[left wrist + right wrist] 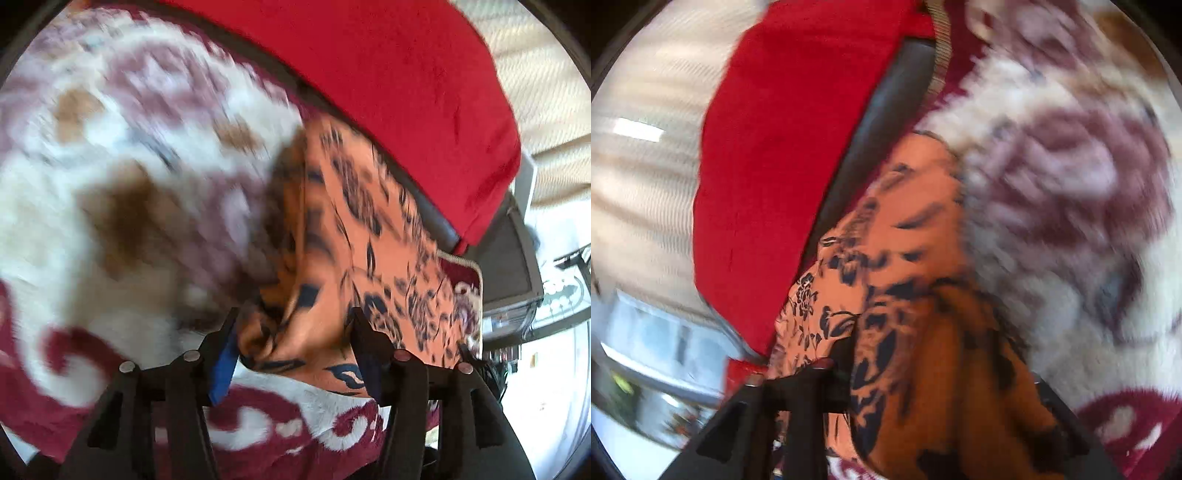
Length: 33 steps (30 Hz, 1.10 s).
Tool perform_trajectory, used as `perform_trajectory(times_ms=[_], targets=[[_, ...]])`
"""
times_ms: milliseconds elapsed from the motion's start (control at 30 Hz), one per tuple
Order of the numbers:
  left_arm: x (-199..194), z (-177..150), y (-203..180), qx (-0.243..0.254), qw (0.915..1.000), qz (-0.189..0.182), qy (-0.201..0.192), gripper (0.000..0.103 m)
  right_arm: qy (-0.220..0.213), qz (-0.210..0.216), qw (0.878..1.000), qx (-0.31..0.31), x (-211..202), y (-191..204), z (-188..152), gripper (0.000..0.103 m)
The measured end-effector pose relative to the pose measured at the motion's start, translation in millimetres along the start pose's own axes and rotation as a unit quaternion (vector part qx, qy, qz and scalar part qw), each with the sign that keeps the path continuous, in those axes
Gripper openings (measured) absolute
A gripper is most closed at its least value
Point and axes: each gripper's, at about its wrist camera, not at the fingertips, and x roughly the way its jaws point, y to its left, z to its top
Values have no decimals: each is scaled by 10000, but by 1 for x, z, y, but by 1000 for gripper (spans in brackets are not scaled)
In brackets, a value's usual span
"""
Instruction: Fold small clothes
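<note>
An orange garment with a dark floral print (343, 236) hangs bunched between my two grippers over a maroon and white patterned blanket (110, 166). In the left wrist view my left gripper (291, 332) has a thick fold of the cloth between its black fingers (221, 343). In the right wrist view the same garment (905, 280) drapes over my right gripper (923, 373); only the left finger (827, 373) shows and the right finger is hidden under cloth. Both views are motion-blurred.
A red cloth (406, 92) lies over a dark edge behind the garment, also seen in the right wrist view (783, 166). A pale ribbed wall or curtain (546, 92) stands beyond it. Furniture and bright floor (535, 314) lie at the right.
</note>
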Motion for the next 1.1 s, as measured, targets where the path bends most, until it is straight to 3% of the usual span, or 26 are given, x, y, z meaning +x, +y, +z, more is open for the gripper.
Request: perform_trajectory(times_ms=[33, 67, 133, 200, 300, 467, 533, 600, 633, 667, 733, 800, 867, 1000, 1100], targets=[[-13, 3, 2, 51, 9996, 93, -253, 64, -111, 131, 9996, 234, -9, -8, -1, 76], [-28, 7, 1, 128, 9979, 202, -605, 67, -289, 238, 9988, 323, -17, -12, -2, 80], [-48, 13, -4, 393, 9924, 348, -1117, 72, -448, 385, 9976, 374, -32, -16, -5, 80], [-51, 15, -15, 688, 9880, 451, -1305, 72, -389, 462, 9971, 455, -38, -23, -11, 80], [-31, 9, -42, 1169, 9864, 238, -1131, 72, -214, 556, 9964, 611, -35, -28, -25, 80], [29, -13, -75, 1853, 9814, 287, -409, 76, -156, 535, 9970, 534, -17, -17, -44, 80], [53, -26, -85, 2064, 9757, 718, -162, 93, -334, 484, 9967, 567, -15, -16, -44, 80], [82, -37, -90, 2487, 9577, 1451, -5, 103, -642, 527, 9943, 669, -13, -18, -40, 80], [86, -42, -93, 2678, 9505, 1570, -158, 103, -782, 517, 9929, 732, -12, -20, -38, 79], [86, -44, -94, 2724, 9493, 1550, -235, 103, -833, 519, 9921, 783, -10, -22, -37, 78], [84, -38, -91, 2573, 9557, 1431, -49, 103, -903, 494, 9920, 732, -5, -20, -34, 70], [80, -34, -86, 2443, 9620, 1215, 36, 103, -899, 342, 9937, 574, 2, -15, -34, 39], [76, -34, -82, 2413, 9635, 1162, 30, 103, -798, 164, 9948, 616, 13, -18, -32, 36], [74, -32, -91, 2739, 9543, 1176, 225, 103, -796, 139, 9946, 656, 18, -16, -30, 33], [51, -18, -87, 2544, 9599, 1165, -167, 103, -859, -98, 9954, 402, 19, 5, -25, 25]])
